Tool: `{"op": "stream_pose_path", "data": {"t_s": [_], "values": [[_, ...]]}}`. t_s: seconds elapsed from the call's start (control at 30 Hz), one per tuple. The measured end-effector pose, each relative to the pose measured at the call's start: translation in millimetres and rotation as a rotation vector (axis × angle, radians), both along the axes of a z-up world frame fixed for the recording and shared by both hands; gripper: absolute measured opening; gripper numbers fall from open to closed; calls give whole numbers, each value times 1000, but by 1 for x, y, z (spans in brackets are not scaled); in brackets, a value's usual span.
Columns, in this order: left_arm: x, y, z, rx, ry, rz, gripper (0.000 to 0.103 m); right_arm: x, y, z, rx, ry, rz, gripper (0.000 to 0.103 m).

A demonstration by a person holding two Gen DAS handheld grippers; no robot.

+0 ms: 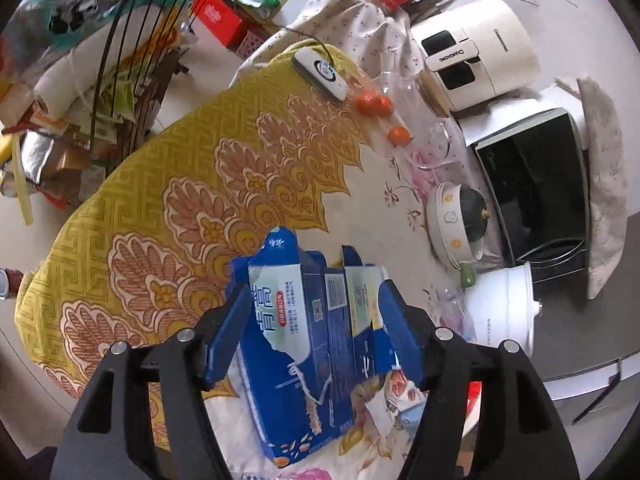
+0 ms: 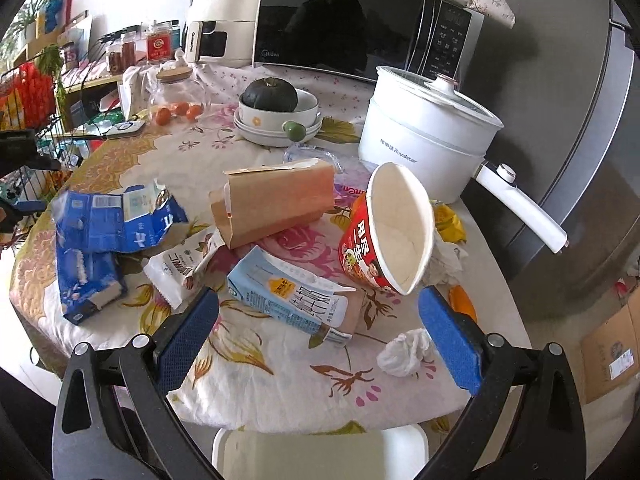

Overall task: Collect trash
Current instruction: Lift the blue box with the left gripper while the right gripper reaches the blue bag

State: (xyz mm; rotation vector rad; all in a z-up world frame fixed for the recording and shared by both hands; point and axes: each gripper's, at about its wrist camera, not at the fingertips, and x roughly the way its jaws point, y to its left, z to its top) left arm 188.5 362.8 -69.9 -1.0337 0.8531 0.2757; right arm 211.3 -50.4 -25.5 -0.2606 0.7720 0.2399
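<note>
My left gripper (image 1: 312, 304) has its blue pads on both sides of a torn blue-and-white carton (image 1: 308, 344) on the table; the pads look pressed against it. The same carton shows at the left of the right wrist view (image 2: 104, 236). My right gripper (image 2: 318, 308) is open and empty above the table's near edge. Between its fingers lie a light-blue milk carton (image 2: 288, 296), a snack wrapper (image 2: 180, 268), a brown paper box (image 2: 276, 204), a red instant-noodle cup (image 2: 384, 232) on its side and a crumpled tissue (image 2: 404, 352).
A white electric pot (image 2: 424, 128), a microwave (image 2: 352, 20), an air fryer (image 2: 220, 16), stacked bowls with a squash (image 2: 276, 112), a glass jar (image 2: 180, 92) and small oranges (image 2: 176, 112) stand at the back. A wire rack (image 2: 32, 120) is at the left, a cardboard box (image 2: 608, 352) on the floor right.
</note>
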Motion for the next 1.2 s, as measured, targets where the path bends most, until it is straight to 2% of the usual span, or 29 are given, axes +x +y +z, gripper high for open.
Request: {"op": "stream_pose_path", "data": {"t_s": [0.17, 0.33, 0.4, 0.57, 0.67, 0.73, 0.8, 0.83, 0.9, 0.97, 1.1, 1.2], "values": [[-7, 10, -10, -69, 10, -16, 65, -6, 5, 2, 6, -2, 16, 96], [-16, 15, -27, -226, -35, -24, 65, -8, 13, -1, -6, 2, 34, 96], [-15, 10, -30, -262, -46, -47, 65, -8, 16, -3, -10, 4, 39, 96], [-1, -9, -34, -273, -48, -107, 63, -7, 19, -5, -12, 10, 42, 96], [11, -19, -39, -255, -27, -100, 63, -6, 20, -6, -10, 11, 42, 96], [20, -24, -41, -252, -26, -107, 57, -6, 19, -6, -11, 9, 43, 96], [32, -31, -40, -224, -22, -130, 40, -5, 21, -7, -9, 9, 43, 96], [37, -35, -39, -192, -19, -143, 35, -5, 22, -7, -7, 9, 43, 96], [42, -42, -33, -128, -27, -165, 17, -5, 24, -8, -1, 11, 46, 96], [44, -46, -24, -71, -50, -186, 9, -5, 27, -10, 1, 14, 52, 96], [43, -57, 4, 95, -109, -230, 6, -9, 37, -15, -10, 21, 83, 96], [37, -60, 26, 189, -165, -227, 6, -15, 49, -20, -27, 19, 115, 96]]}}
